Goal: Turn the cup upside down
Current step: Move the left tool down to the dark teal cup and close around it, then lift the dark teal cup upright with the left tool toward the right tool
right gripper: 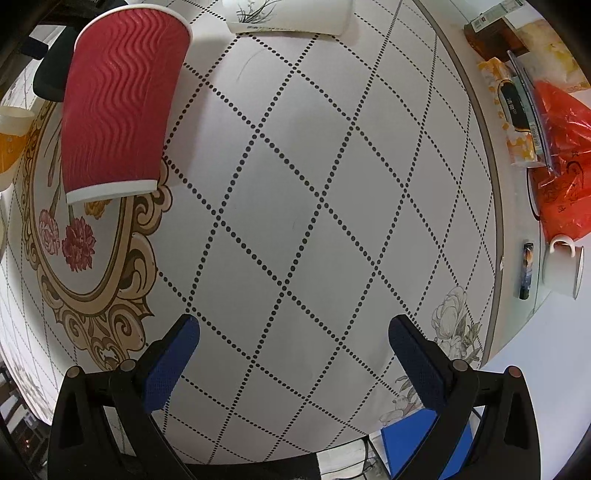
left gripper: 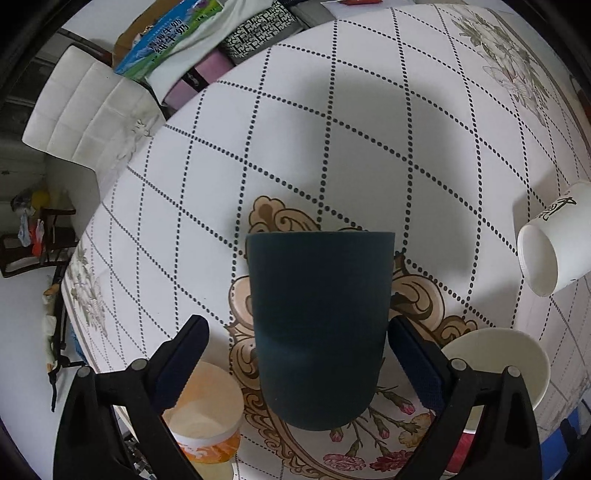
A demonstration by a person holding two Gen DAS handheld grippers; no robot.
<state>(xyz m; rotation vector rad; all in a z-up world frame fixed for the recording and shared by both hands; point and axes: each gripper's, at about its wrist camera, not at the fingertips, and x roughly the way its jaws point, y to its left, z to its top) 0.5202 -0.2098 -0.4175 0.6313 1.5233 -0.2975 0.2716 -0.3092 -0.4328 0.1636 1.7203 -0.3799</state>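
A dark teal cup (left gripper: 317,328) stands on the patterned tablecloth, seen from the side, its flat end toward the far side. My left gripper (left gripper: 295,339) is open with the cup between its fingers; the right finger (left gripper: 413,358) lies close to the cup wall, the left finger (left gripper: 181,354) stands apart. I cannot tell whether the cup touches a finger. My right gripper (right gripper: 293,332) is open and empty above bare tablecloth. A red ribbed paper cup (right gripper: 118,107) stands rim-down at the upper left of the right wrist view.
A white paper cup (left gripper: 554,251) lies on its side at right. A white bowl (left gripper: 506,362) and an orange paper cup (left gripper: 207,413) sit near my left fingers. Another white cup (right gripper: 288,16) lies at the far edge. A mug (right gripper: 563,269), red bag (right gripper: 561,158) and boxes sit right.
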